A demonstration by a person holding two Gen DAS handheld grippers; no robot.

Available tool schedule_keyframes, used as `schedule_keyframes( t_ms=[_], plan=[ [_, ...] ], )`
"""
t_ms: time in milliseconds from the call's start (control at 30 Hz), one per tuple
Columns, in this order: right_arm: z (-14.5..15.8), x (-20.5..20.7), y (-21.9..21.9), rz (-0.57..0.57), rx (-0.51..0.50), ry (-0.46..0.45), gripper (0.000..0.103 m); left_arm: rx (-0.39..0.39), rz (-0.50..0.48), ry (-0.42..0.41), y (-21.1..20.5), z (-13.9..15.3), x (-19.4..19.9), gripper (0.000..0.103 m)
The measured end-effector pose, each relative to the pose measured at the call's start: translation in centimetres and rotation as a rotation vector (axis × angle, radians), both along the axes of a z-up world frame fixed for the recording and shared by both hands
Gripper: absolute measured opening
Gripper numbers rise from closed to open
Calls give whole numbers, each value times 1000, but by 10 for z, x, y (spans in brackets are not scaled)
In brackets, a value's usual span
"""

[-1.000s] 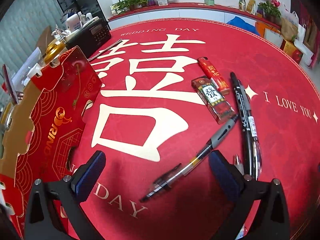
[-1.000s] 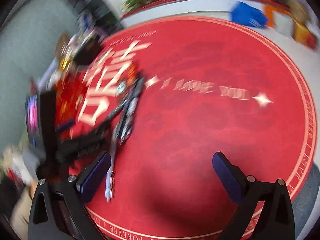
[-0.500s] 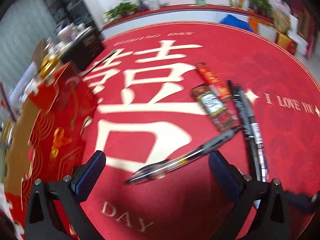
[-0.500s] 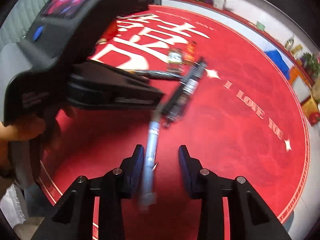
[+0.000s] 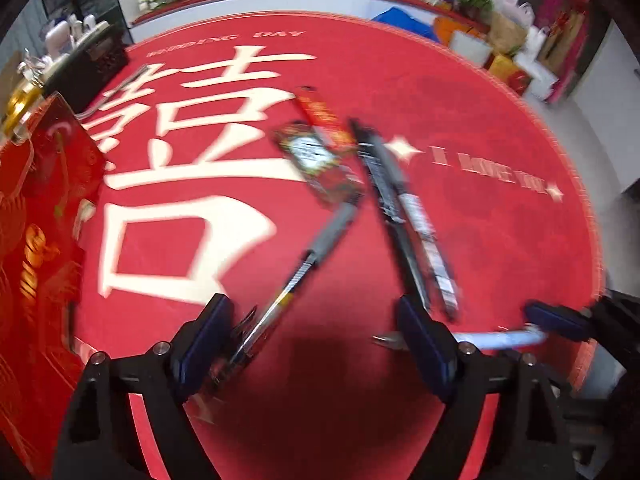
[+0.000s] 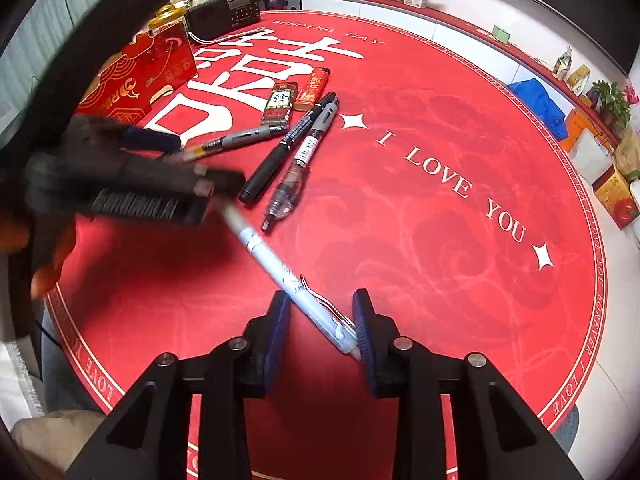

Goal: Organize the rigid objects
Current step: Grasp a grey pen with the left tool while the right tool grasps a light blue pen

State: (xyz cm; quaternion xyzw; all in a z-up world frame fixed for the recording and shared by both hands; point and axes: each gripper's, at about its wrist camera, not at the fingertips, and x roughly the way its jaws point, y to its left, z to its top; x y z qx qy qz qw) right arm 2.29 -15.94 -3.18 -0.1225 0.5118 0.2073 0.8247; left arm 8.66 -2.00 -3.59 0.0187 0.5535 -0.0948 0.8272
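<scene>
Your right gripper (image 6: pixel 322 320) sat half closed around the blue pen (image 6: pixel 296 284), which ran from its jaws toward 10 o'clock; its clip end touched the right pad, the left pad stood clear, so no clamp yet. Your left gripper (image 5: pixel 316 340) had just been narrowing, still apart, around the grey pen (image 5: pixel 304 264) on the mat (image 6: pixel 440 200). Both pens looked light, stiff and slick, so mid-barrel was the place to grip.
</scene>
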Motion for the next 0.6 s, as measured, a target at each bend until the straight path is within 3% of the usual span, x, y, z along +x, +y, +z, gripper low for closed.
schedule_keyframes(
  t_ms=[67,167,333,433,467,500,600],
  plan=[
    [1,-1,0,-10,8,-3,34,-28,33,-12,1,2,0,86],
    [1,-1,3,65,2,-19,34,2,82,-29,8,1,9,87],
    [0,4,25,293,-24,-66,34,95,-68,-30,-14,-7,7,100],
    [-2,11,33,338,-18,-58,34,90,-80,-39,-14,-8,6,103],
    [-3,15,32,314,-6,-28,33,76,-53,-30,-12,-10,10,103],
    [-2,21,29,248,-14,-19,20,69,17,-31,-6,-10,12,103],
    [-2,30,9,71,-13,3,16,75,250,-49,20,-12,19,103]
  ],
)
